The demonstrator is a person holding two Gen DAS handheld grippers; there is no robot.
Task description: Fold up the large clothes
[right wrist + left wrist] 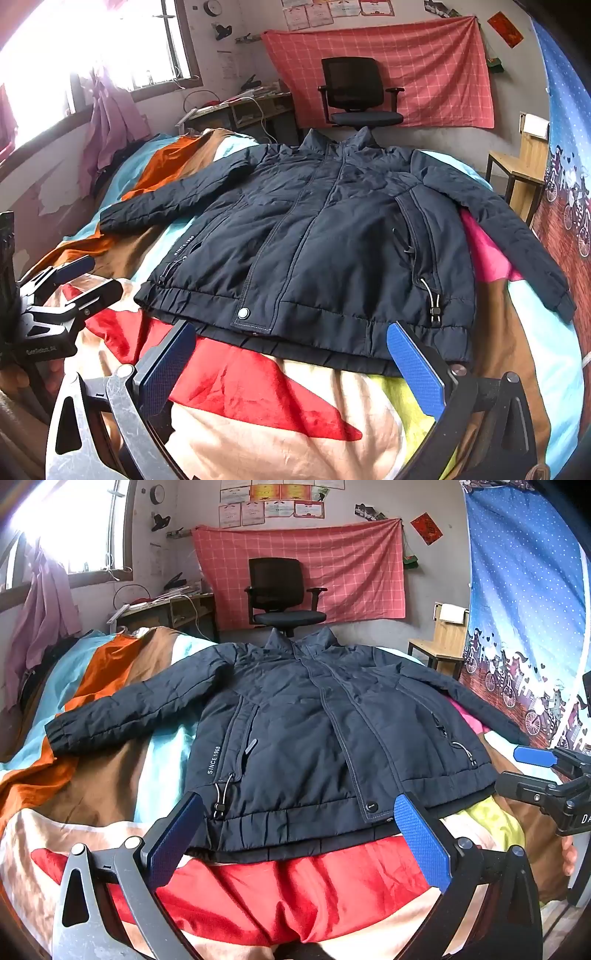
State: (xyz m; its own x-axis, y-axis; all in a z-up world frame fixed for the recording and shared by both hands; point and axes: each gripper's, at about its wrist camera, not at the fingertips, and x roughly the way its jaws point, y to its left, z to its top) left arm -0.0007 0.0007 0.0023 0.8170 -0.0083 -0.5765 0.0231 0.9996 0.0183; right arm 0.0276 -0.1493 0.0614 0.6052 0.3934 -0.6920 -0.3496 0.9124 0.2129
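A dark navy padded jacket [303, 723] lies flat and front up on the bed, zipped, both sleeves spread out to the sides, collar at the far end. It also shows in the right wrist view [325, 240]. My left gripper [295, 823] is open and empty, its blue pads just short of the jacket's hem, near the left half. My right gripper [291, 354] is open and empty, just short of the hem's right half. Each gripper shows in the other's view: the right one [532, 771] and the left one [77, 280].
The bed is covered by a blanket [110, 775] with colourful patches. A black office chair [284, 594] stands beyond the bed against a red checked cloth. A wooden chair [443, 642] is at the right, a cluttered desk [166, 609] and window at the left.
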